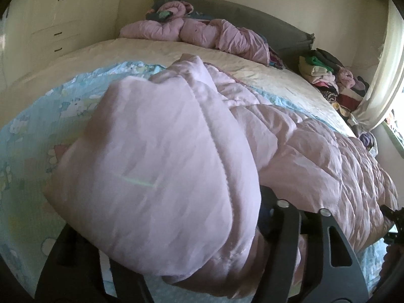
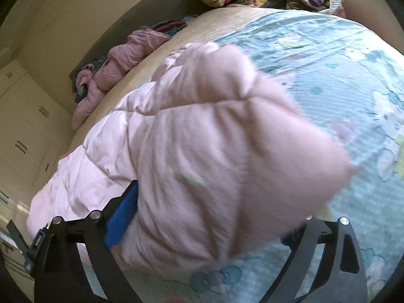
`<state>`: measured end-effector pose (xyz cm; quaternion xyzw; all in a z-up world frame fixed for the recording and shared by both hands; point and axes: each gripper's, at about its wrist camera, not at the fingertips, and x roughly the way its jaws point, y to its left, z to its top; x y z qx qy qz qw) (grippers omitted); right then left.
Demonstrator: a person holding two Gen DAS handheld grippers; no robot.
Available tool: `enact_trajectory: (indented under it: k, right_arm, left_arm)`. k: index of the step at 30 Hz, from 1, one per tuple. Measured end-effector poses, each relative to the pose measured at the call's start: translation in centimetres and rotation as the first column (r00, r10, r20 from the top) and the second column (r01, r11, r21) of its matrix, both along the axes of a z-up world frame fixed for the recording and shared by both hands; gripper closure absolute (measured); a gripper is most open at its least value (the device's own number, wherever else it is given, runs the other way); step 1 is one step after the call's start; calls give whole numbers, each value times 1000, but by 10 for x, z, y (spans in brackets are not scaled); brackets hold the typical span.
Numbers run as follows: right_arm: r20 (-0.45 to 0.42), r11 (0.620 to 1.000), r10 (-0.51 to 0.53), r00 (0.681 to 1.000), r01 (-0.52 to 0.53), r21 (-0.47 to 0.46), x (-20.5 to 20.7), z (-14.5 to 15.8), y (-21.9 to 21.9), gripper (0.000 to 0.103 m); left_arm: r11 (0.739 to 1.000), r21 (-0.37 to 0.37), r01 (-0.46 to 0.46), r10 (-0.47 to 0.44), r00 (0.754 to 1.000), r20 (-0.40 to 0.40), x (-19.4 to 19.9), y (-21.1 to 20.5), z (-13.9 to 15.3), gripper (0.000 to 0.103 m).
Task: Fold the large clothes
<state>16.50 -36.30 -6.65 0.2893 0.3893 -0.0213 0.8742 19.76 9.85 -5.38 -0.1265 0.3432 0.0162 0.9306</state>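
A large pale pink quilted jacket [image 1: 156, 156] lies over a light blue cartoon-print blanket [image 1: 38, 131] on the bed. My left gripper [image 1: 209, 229] is shut on a puffy pink part of the jacket, which bulges over and hides the fingertips. In the right wrist view the same jacket [image 2: 192, 151] fills the middle, lifted above the blue blanket [image 2: 328, 70]. My right gripper [image 2: 209, 222] is shut on the jacket; the blue pad [image 2: 123, 214] of its left finger presses against the fabric, and the cloth hides the right fingertip.
More crumpled pink quilted clothes [image 1: 202, 31] lie by the grey headboard [image 1: 252, 12]. A heap of mixed clothes [image 1: 330, 80] sits at the bed's far right by a curtain [image 1: 378, 80]. Cream wardrobes [image 1: 55, 12] stand at the left.
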Motion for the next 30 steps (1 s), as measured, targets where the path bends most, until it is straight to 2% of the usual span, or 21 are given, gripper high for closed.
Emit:
enact_trajectory:
  k: [2, 3, 4, 6, 11, 15, 18, 21, 25, 30]
  right_arm:
    - [1, 1000, -10, 1000, 10, -11, -9, 6, -6, 6]
    - [3, 1000, -15, 1000, 15, -19, -14, 9, -10, 6]
    - [8, 999, -20, 1000, 21, -30, -20, 15, -13, 6]
    - [25, 998, -24, 999, 25, -57, -29, 22, -21, 5]
    - [141, 976, -22, 990, 52, -210, -61, 62, -21, 4]
    - [206, 961, 31, 978, 28, -275, -81, 90, -9, 4]
    - [216, 953, 106, 971, -38, -300, -91, 104, 7, 4]
    - [241, 937, 169, 956, -79, -342, -107, 117, 28, 4]
    - [249, 918, 238, 939, -134, -373, -130, 131, 54, 4]
    - [225, 905, 277, 934, -175, -388, -152, 135, 74, 4]
  left_arm:
    - [1000, -1, -20, 20, 1000, -13, -1, 5, 0, 26]
    - [998, 25, -51, 51, 999, -18, -5, 6, 2, 11]
    - [997, 45, -69, 69, 997, -17, -7, 8, 4, 9]
    - [996, 48, -76, 77, 997, -9, -13, 13, 8, 9]
    - [986, 125, -112, 105, 993, 60, -44, 14, 33, 9]
    - [981, 172, -88, 68, 990, 120, -72, 4, 57, 9]
    - [977, 207, -53, 21, 988, 152, -95, -11, 73, 9]
    - [980, 197, -18, -15, 986, 168, -118, -22, 80, 9]
    - [977, 212, 21, -61, 982, 180, -143, -40, 83, 9]
    - [977, 201, 71, -109, 977, 186, -173, -58, 83, 9]
